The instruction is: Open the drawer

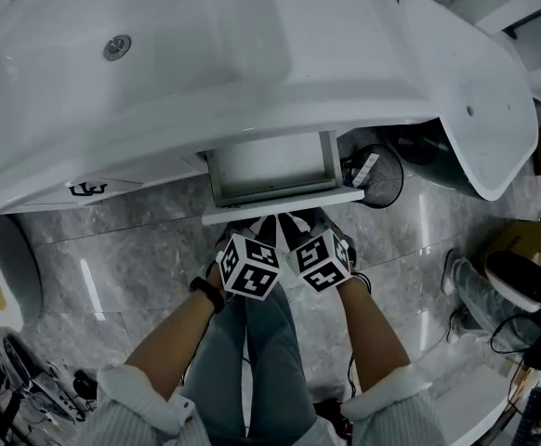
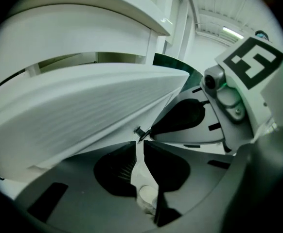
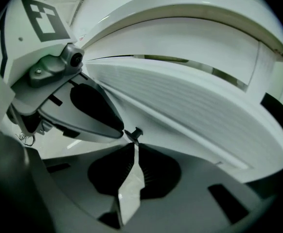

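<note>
Drawer (image 1: 284,205) prob. sliding light, rigid; grab near front lip. L gripper (image 2: 140,142) jaws opening, empty; R gripper (image 3: 132,141) tips pressing together, empty.

White, flat-fronted rectangular drawer (image 1: 284,205), mounted under the basin: partly pulled out and level, its pale interior tray exposed. The front panel stands just beyond the tips of my right gripper (image 1: 298,221). Contact cannot be confirmed.

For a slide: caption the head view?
Left gripper, jaws opening empty, and right gripper at the front of the open drawer under a white basin.
</note>
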{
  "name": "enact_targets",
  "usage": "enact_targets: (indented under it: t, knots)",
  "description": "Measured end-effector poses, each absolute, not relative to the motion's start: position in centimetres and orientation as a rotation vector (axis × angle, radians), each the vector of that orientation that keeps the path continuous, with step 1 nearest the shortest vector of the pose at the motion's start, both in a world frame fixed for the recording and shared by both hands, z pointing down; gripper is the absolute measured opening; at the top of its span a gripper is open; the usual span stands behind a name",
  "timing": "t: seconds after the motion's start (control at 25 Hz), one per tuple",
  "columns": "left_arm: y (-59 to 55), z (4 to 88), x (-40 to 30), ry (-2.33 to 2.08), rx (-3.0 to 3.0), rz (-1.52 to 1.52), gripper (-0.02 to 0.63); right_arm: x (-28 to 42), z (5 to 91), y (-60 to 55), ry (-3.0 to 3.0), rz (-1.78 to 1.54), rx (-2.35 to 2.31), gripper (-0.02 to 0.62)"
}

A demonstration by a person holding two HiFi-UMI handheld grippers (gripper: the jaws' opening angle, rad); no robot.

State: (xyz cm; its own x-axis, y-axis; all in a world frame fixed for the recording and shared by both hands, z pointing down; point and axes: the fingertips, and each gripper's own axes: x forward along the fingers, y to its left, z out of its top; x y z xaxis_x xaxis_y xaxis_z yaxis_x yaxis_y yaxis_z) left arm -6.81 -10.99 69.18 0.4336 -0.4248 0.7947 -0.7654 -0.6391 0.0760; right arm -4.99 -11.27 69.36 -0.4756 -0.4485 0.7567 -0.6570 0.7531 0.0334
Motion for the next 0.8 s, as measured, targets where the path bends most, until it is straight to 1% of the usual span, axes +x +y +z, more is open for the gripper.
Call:
enact_targets:
  t: [0.16, 0.4, 0.6, 0.8]
  knots:
    - [-10.8, 69.0, -7.8, -1.011, 2.266, 1.092, 0.046, -4.3, 69.6, -10.3, -2.125, 0.383, 0.872, 0.032]
    - [-8.8, 67.5, -8.6, -1.005, 2.292, 1.118, 0.046, -4.3, 68.4, -8.4, -2.152, 0.644, 1.061, 0.032]
    - [-7.1, 64.4, -9.2, -1.017, 2.302, 1.084, 0.046, -4.5, 64.6, -7.6, -2.172, 0.707, 1.157, 0.031]
    - [-6.8, 58.7, -9.3, -1.069, 2.336, 0.967, 0.046, -4.8, 58.7, -7.3, -2.230, 0.732, 1.254, 0.018]
